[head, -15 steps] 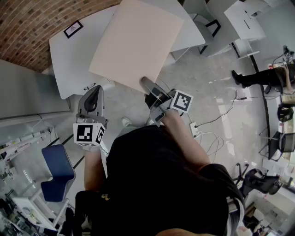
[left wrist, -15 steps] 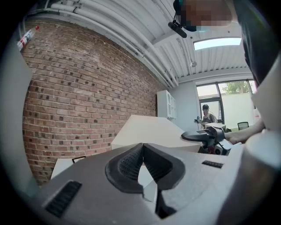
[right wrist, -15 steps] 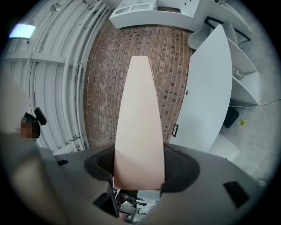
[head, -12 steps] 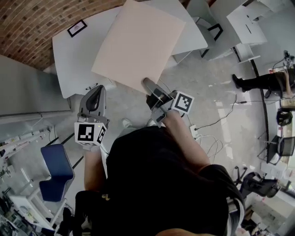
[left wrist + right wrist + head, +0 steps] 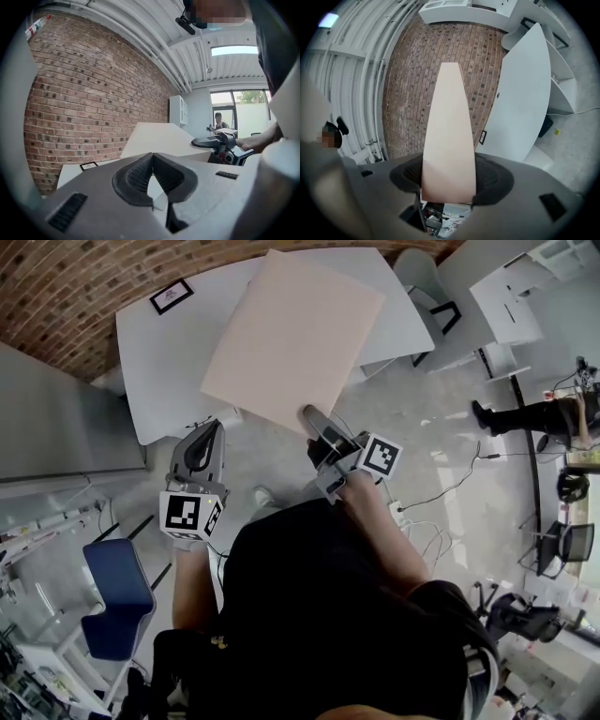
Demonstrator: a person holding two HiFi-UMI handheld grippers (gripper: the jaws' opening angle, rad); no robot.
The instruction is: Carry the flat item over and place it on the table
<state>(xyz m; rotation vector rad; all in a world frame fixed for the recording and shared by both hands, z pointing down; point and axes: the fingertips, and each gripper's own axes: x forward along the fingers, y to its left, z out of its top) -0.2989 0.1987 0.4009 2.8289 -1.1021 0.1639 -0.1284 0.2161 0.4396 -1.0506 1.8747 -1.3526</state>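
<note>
A large beige flat board (image 5: 295, 338) hangs tilted over the white table (image 5: 169, 362) and the floor in front of it. My right gripper (image 5: 314, 418) is shut on the board's near edge. In the right gripper view the board (image 5: 447, 131) runs out from between the jaws of the right gripper (image 5: 447, 180) toward the brick wall. My left gripper (image 5: 208, 432) is held to the left of the board, jaws shut and empty, short of the table edge. The left gripper view shows its tips (image 5: 152, 157) touching, with the board (image 5: 159, 140) and the right gripper (image 5: 211, 140) beyond.
A small framed picture (image 5: 172, 296) lies on the table's far left corner. A grey partition (image 5: 56, 427) and a blue chair (image 5: 117, 596) stand on the left. More white desks (image 5: 506, 296), floor cables (image 5: 422, 512) and a person (image 5: 534, 413) are on the right.
The table has slid lower and rightward in the head view, so it is a little nearer. The board stays in the right gripper; the left gripper stays shut.
</note>
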